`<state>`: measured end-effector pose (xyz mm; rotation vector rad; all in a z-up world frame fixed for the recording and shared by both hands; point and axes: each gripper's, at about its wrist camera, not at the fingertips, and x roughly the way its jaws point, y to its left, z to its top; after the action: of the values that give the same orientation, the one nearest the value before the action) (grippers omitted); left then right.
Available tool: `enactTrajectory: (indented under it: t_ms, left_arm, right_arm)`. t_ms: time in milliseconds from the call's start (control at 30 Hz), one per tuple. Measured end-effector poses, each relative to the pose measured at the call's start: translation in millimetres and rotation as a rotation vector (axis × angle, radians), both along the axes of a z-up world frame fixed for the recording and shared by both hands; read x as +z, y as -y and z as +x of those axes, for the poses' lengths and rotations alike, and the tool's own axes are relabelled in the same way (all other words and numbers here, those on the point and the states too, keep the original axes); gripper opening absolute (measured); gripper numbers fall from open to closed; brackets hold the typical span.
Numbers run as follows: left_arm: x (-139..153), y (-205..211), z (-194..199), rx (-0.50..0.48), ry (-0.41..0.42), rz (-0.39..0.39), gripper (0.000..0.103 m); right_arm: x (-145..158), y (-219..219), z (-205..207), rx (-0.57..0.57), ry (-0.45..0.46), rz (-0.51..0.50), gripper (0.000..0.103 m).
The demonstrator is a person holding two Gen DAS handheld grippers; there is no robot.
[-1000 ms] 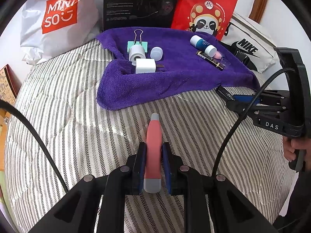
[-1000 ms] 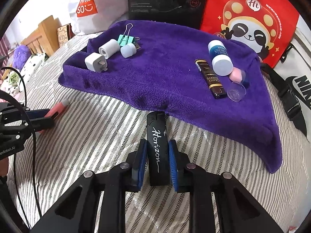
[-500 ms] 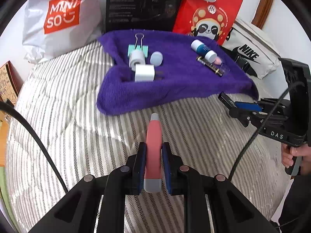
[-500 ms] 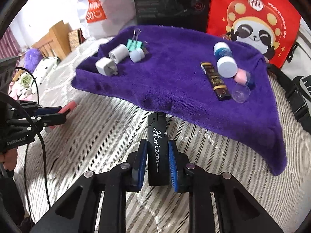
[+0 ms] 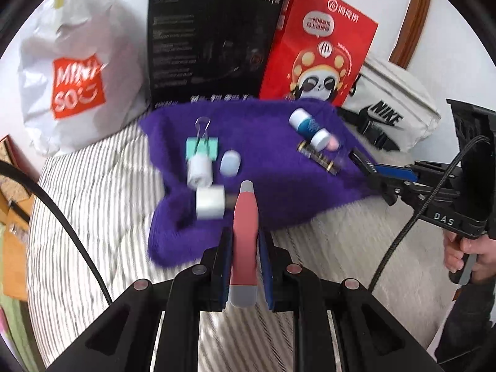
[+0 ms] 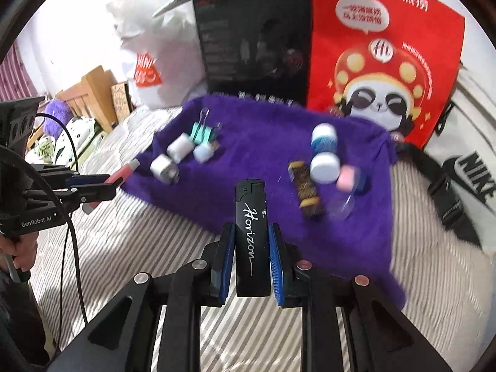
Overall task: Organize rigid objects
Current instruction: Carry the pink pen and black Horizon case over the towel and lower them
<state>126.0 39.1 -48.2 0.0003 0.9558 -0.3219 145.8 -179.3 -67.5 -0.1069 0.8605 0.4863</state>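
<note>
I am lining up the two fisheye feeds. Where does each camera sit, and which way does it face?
Left wrist: behind the left tool shut on a pink-and-grey pen-shaped stick, facing the purple towel; right tool and a hand show at right.
Right wrist: behind the right tool shut on a black lighter, facing the towel; left tool shows at left.
Shared: towel, teal binder clip, red panda bag.

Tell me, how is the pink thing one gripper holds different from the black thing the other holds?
The pink utility knife is pink with grey ends and tapers to a narrow tip; the black lighter is black, boxy, with white "Horizon" lettering. The left gripper holds the knife, the right gripper the lighter. Both point toward the purple towel.
</note>
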Motion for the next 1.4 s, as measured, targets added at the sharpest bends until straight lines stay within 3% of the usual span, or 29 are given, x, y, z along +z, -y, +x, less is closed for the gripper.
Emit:
enactTrajectory:
  t_ms: [267,533,1067,1400]
  left_arm:
    - [21.9,12.6,53.6,-0.005,0.034,0.013,0.017]
    - [15.0,24.1,92.8,-0.032,0.040,0.028,0.017]
    - [-10.7,13.9,112.8,-0.005,-0.024,0.037,0.017]
    - [-10.2,4.6,113.4,0.012,-0.027,0.023,0.017]
  right_arm:
    - [26.4,3.5,54.4,-0.028,0.044,0.027,0.022]
    - [30.4,-3.3,94.2,-0.039,0.053,0.052,0.022]
    - [-17.5,-2.7,119.4,0.003,-0.080,0.055,0.022]
    - [-41.7,-30.9,122.2,0.053,-0.144,0.002,0.022]
